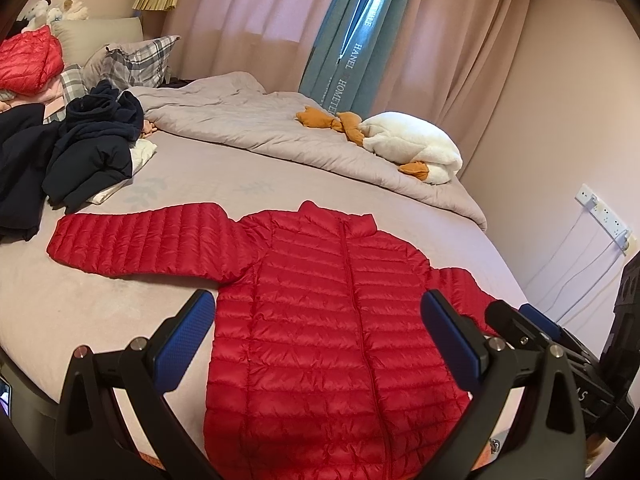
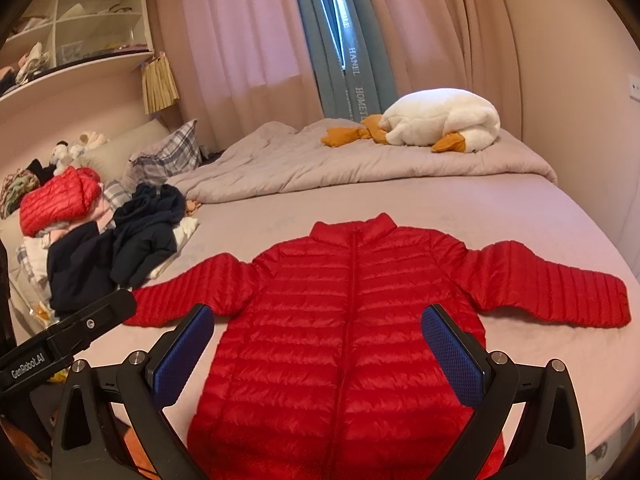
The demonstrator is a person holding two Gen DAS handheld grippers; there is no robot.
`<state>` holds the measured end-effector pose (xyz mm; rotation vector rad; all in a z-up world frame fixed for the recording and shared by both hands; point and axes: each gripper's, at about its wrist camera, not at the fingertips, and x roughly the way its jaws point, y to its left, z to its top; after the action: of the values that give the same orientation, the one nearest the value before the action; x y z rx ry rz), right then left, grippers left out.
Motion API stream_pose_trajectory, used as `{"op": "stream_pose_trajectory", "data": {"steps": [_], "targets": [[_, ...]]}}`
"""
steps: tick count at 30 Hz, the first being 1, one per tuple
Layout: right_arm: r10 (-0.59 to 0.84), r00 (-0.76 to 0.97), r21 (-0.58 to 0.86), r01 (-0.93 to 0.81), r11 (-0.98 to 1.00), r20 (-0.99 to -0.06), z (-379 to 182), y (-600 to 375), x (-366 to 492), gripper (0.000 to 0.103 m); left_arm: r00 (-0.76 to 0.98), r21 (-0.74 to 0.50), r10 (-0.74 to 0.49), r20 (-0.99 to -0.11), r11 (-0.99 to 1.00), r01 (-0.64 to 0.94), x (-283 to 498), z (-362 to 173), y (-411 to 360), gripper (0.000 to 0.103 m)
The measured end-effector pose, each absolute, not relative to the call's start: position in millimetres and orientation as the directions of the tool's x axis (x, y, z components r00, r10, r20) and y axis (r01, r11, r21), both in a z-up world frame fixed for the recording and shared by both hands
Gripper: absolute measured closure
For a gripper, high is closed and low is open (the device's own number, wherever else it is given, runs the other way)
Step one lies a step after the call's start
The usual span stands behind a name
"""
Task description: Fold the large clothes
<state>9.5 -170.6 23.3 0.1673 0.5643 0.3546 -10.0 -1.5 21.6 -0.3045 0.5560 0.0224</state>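
Observation:
A red quilted puffer jacket [image 1: 320, 320] lies flat, front up and zipped, on the bed, both sleeves spread out sideways; it also shows in the right wrist view [image 2: 352, 320]. My left gripper [image 1: 316, 336] is open and empty, held above the jacket's lower body. My right gripper [image 2: 318, 344] is open and empty, also above the lower body. The right gripper's black body shows at the right edge of the left wrist view [image 1: 532, 332], over the jacket's right sleeve. The left gripper's body shows at the left of the right wrist view [image 2: 76, 336].
A pile of dark navy clothes [image 1: 80, 152] and a second, bundled red jacket [image 1: 28, 60] lie at the bed's left. A crumpled grey duvet [image 1: 280, 128] and a white plush goose [image 1: 412, 144] lie at the far side. Plaid pillows [image 1: 136, 60], curtains, a wall socket [image 1: 604, 212].

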Motion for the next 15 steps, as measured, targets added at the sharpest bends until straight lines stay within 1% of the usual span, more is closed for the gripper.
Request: {"op": "stream_pose_trajectory", "data": {"steps": [10,15], "targets": [[0.342,0.801,0.234,-0.257,0.938,-0.492,23.2,-172.4,8.0,0.000,0.850,-0.265,-0.058,-0.523,0.959,-0.098,-9.4,20.2,-3.3,0.000],[0.349,0.799,0.247,-0.257,0.934,-0.489,23.2,-173.2,8.3,0.000,0.851,-0.263,-0.054,-0.523,0.959,-0.101,-10.0,19.8,-4.2,0.000]]}}
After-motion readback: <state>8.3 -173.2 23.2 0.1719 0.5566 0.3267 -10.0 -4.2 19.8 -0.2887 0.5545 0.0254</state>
